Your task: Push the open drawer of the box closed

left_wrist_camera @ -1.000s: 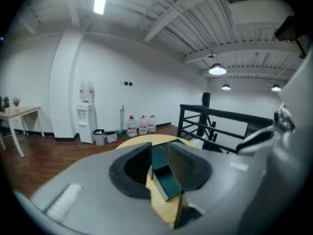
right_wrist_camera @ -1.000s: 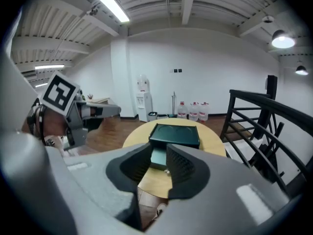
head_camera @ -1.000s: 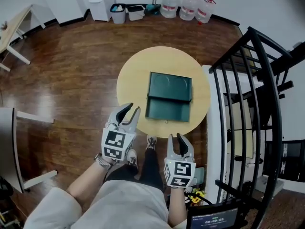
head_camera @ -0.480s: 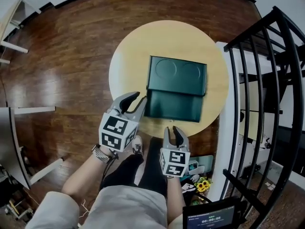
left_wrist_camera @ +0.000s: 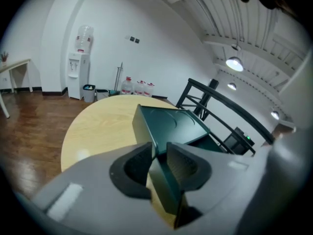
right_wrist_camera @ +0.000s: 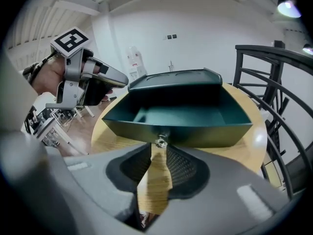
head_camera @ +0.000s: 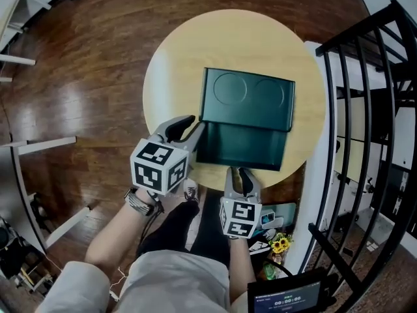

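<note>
A dark green rectangular box [head_camera: 247, 100] sits at the centre of the round pale wooden tabletop [head_camera: 176, 64], its drawer [head_camera: 241, 147] pulled out toward 6 o'clock. The left gripper [head_camera: 194, 124], jaws spread, straddles the drawer's 8 o'clock corner. The right gripper [head_camera: 238, 172], jaws apart and empty, faces the drawer's small metal knob [right_wrist_camera: 160, 141].

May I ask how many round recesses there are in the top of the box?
2. Both are in the top of the box, side by side: the left recess and the right recess. The whole top shows, so none should be hidden.
</note>
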Demonstrator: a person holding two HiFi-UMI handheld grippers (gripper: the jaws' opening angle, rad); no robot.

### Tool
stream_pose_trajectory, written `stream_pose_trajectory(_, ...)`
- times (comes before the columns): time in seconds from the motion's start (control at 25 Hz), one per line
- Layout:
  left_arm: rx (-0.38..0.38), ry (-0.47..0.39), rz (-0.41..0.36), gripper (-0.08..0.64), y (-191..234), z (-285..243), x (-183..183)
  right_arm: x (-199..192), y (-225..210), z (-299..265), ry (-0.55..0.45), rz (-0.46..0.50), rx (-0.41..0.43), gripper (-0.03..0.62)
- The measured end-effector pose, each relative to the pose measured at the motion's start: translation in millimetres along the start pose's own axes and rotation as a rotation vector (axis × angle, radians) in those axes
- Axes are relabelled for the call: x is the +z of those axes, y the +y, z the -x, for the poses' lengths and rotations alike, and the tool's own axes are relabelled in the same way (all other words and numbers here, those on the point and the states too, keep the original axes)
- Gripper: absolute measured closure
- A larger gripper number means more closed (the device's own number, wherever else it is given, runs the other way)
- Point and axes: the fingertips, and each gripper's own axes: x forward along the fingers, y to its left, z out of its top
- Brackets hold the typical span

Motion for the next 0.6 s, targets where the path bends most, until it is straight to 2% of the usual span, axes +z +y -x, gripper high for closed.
stream_pose_trajectory(0.2,0.011,0.021,-0.003,0.456,1.7,-10.5,-1.9,-1.5,0.4,-1.2,-0.005,-0.007,-0.014,0.492)
stream_pose_trajectory(0.28,0.006,0.019,0.005,0.500,4.6,-9.2,-1.4,-1.4,1.8,-2.6,-0.001,-0.006,-0.015,0.493)
stream_pose_trajectory(0.6,-0.004,0.012,0.016,0.504,4.9,-5.5,-0.3,1.4,1.7,-2.5,0.023,-0.008,-0.001,0.512)
